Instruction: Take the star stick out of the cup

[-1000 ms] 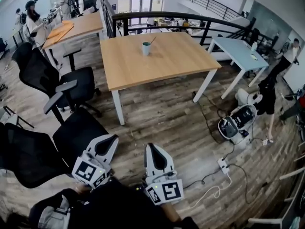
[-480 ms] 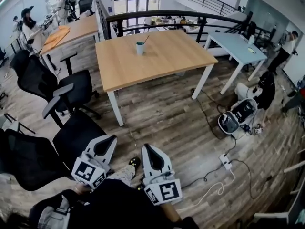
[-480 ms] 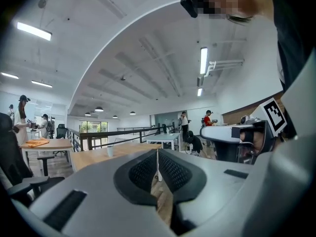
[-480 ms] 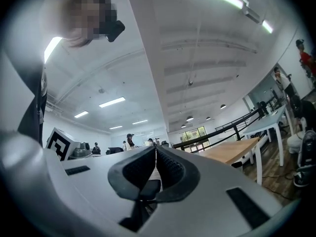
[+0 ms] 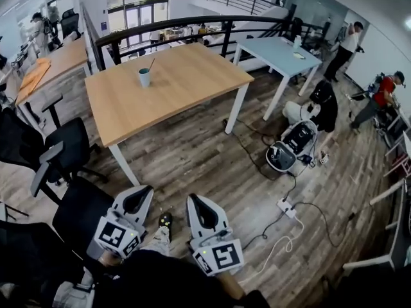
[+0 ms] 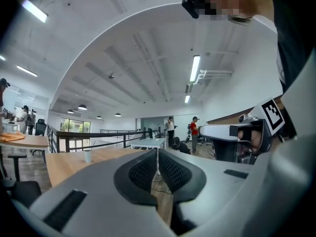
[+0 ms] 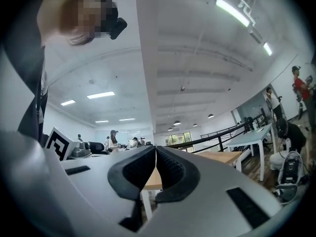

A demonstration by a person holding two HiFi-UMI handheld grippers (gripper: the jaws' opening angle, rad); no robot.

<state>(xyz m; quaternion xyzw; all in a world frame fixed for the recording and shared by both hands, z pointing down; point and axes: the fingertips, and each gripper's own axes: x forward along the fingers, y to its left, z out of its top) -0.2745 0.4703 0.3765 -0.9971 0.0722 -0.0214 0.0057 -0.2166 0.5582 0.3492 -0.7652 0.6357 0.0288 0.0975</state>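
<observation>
Since a second ago cup (image 5: 144, 77) with star stick (image 5: 151, 63) has slid left in head view, on far table (image 5: 186, 82); approach step, left gripper (image 5: 139, 196) and right gripper (image 5: 194, 205) closed, empty, near the person, so next likely: close in, open jaws.

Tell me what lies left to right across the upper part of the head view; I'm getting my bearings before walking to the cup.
Black chair → wooden table with the cup on it → pale blue table → person in red.
</observation>
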